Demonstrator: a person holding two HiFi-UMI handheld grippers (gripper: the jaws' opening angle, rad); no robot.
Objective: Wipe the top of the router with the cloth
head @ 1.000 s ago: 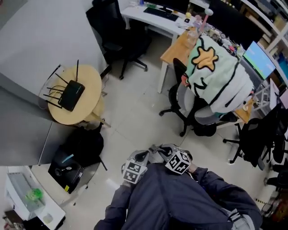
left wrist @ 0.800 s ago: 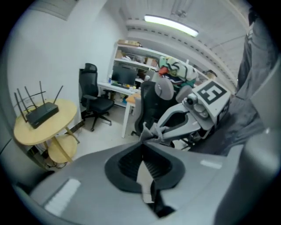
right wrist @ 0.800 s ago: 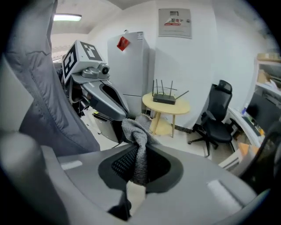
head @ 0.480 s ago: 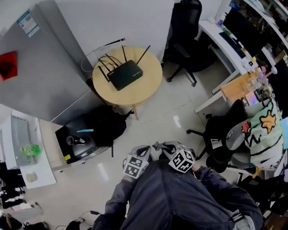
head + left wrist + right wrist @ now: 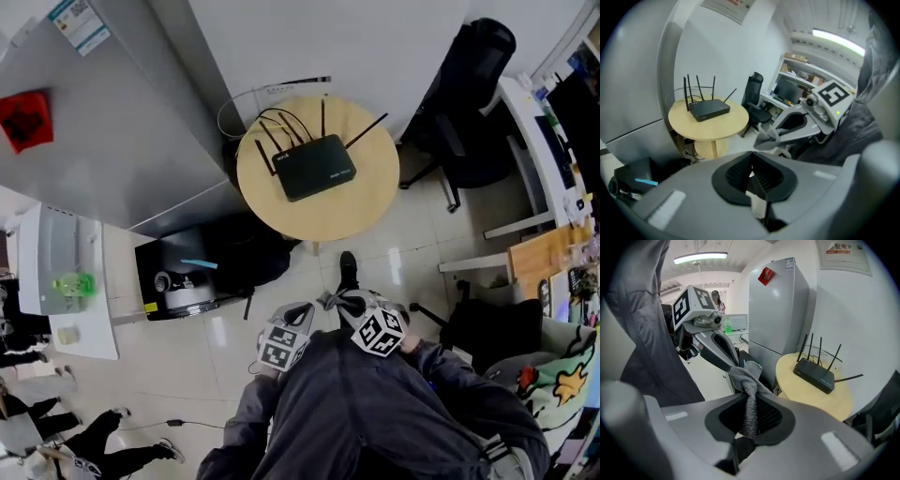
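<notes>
The black router [image 5: 316, 167] lies near the middle of the round wooden tabletop [image 5: 361, 217], antennas raised along its far edge. The grey cloth [image 5: 749, 380] is well apart from the router, pinched between the jaws of the right claw [image 5: 750, 416] and bunched above them. The left claw [image 5: 751, 174] is clenched on nothing, just beside the right one. A grey fridge [image 5: 778, 305] stands left of the router, a black office chair [image 5: 469, 94] right of it.
</notes>
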